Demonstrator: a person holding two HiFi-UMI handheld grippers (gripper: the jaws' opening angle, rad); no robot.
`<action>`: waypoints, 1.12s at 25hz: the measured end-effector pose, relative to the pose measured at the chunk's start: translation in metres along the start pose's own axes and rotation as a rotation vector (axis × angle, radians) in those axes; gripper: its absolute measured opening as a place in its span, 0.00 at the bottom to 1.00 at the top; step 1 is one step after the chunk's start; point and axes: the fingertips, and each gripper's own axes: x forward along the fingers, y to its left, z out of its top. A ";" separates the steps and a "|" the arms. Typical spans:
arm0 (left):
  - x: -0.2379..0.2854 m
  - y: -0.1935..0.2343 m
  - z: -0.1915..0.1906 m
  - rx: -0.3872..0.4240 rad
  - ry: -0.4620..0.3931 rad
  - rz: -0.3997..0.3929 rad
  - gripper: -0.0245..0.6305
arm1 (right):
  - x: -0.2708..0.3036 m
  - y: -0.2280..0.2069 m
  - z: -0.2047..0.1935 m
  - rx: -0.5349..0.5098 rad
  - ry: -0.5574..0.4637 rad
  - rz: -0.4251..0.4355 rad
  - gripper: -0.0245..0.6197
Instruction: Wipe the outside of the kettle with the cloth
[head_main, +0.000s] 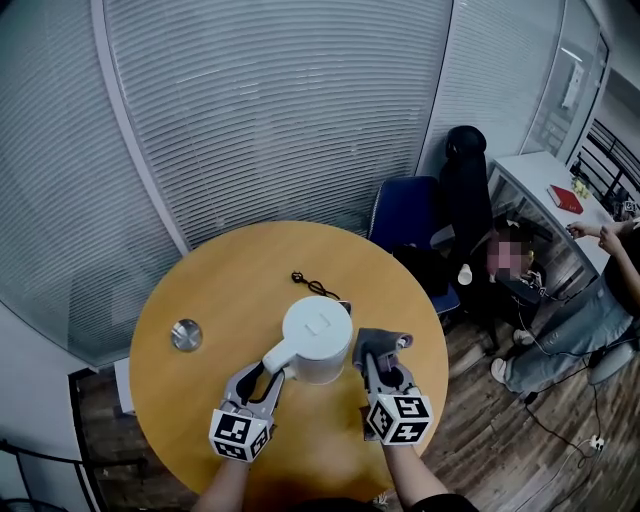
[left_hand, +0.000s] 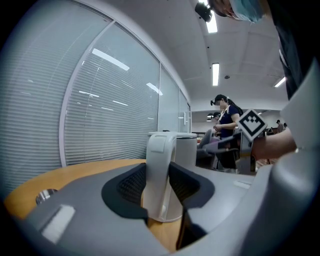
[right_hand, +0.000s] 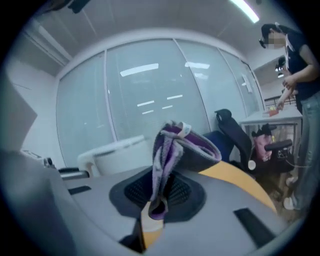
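White kettle (head_main: 317, 340) beside right hand-held gripper (head_main: 382, 362)

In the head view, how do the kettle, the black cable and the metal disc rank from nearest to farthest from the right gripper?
1. Nearest: kettle, just left of the right gripper.
2. Next: black cable, beyond the kettle.
3. Farthest: metal disc, far left on the table.

Spotted plain white kettle (head_main: 317, 338), no print. Caught grey-and-purple cloth (head_main: 380, 343), purple showing inside folds. Noticed honey-orange wood table (head_main: 200, 280), black cable (head_main: 312, 284), silver disc (head_main: 186, 335). Clocked grey on left gripper (head_main: 268, 368) and right gripper (head_main: 383, 362), black mesh pads (left_hand: 131, 184), black-and-white square markers on cubes (head_main: 240, 433). Saw pale grey blinds (head_main: 280, 110) with thin horizontal stripes, navy chair (head_main: 405, 210), red book (head_main: 565, 198).
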 end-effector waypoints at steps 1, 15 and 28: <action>0.000 0.000 0.000 -0.001 -0.001 0.000 0.27 | -0.003 0.003 0.022 -0.016 -0.058 0.015 0.10; -0.001 0.000 -0.001 -0.013 -0.013 -0.005 0.27 | 0.033 0.010 -0.010 0.054 0.017 0.157 0.10; -0.001 -0.001 0.000 -0.010 0.003 -0.001 0.27 | 0.055 -0.017 -0.152 0.111 0.375 0.053 0.10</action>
